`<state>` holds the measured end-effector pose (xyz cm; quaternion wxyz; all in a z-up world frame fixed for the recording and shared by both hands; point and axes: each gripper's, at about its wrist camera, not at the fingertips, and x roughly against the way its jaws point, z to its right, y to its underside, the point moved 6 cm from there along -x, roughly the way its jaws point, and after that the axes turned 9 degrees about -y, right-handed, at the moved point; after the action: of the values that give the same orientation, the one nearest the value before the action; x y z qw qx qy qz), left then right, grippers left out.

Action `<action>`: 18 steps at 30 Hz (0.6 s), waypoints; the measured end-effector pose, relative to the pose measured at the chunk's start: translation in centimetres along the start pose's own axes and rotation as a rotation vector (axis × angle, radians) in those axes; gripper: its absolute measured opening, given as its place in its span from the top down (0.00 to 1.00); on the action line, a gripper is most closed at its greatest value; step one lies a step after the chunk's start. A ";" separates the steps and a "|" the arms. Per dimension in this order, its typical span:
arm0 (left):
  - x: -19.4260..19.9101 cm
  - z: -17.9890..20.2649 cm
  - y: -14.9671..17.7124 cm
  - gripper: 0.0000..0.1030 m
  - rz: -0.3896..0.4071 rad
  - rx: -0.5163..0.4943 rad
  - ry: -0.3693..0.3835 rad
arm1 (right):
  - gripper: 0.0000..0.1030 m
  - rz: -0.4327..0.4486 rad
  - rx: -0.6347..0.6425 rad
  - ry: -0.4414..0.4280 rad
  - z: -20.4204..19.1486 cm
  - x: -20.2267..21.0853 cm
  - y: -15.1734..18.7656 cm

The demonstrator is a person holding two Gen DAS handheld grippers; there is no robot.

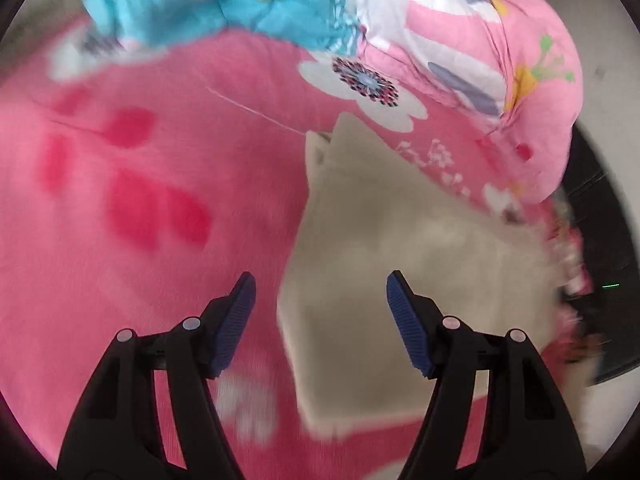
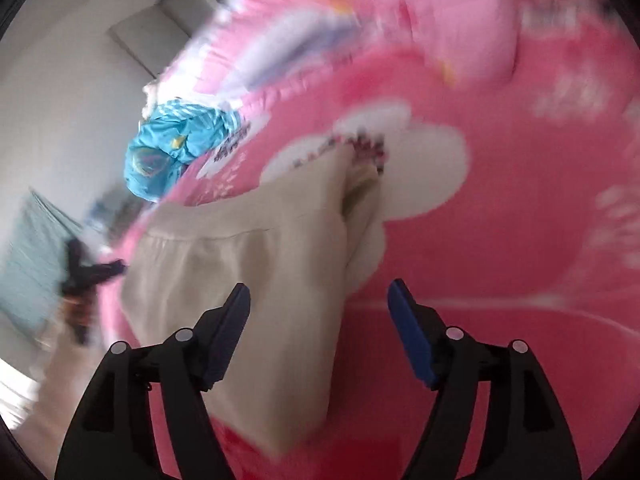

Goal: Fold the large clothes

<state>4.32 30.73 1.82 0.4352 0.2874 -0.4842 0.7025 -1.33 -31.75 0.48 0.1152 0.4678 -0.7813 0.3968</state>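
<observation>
A beige garment lies folded on a pink flowered bedsheet. In the left wrist view my left gripper hangs open above its left edge, with nothing between the blue pads. The right wrist view shows the same beige garment with a seam across it and a bunched end at its far side. My right gripper is open over the garment's right edge, and its pads press on nothing. Both pictures are blurred.
A blue patterned cloth and a pink and white pillow lie at the far side of the bed. The bed's edge drops off at the right. The right wrist view shows a dark object left of the bed.
</observation>
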 end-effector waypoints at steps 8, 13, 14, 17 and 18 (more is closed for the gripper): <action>-7.4 0.0 -7.0 0.51 -0.034 0.053 0.255 | 0.76 0.016 -0.281 -0.269 2.6 -5.7 -3.5; -7.0 1.4 -7.4 0.88 -0.006 -0.005 0.327 | 0.85 0.084 -0.190 -0.256 -1.3 -4.3 -3.6; -5.6 1.7 -7.3 0.89 0.046 -0.024 0.350 | 0.85 0.105 -0.150 -0.263 -2.5 -3.6 -3.8; -1.3 2.2 -7.7 0.90 0.190 -0.024 0.459 | 0.86 0.175 0.081 -0.196 -7.3 -1.3 -5.0; -0.6 2.5 -7.8 0.90 0.218 -0.034 0.456 | 0.86 0.174 0.135 -0.167 -8.4 -1.3 -5.7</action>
<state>11.49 29.42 5.58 0.4598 0.0602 -0.4132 0.7837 2.43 -26.22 8.27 -0.0168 0.4363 -0.7974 0.4166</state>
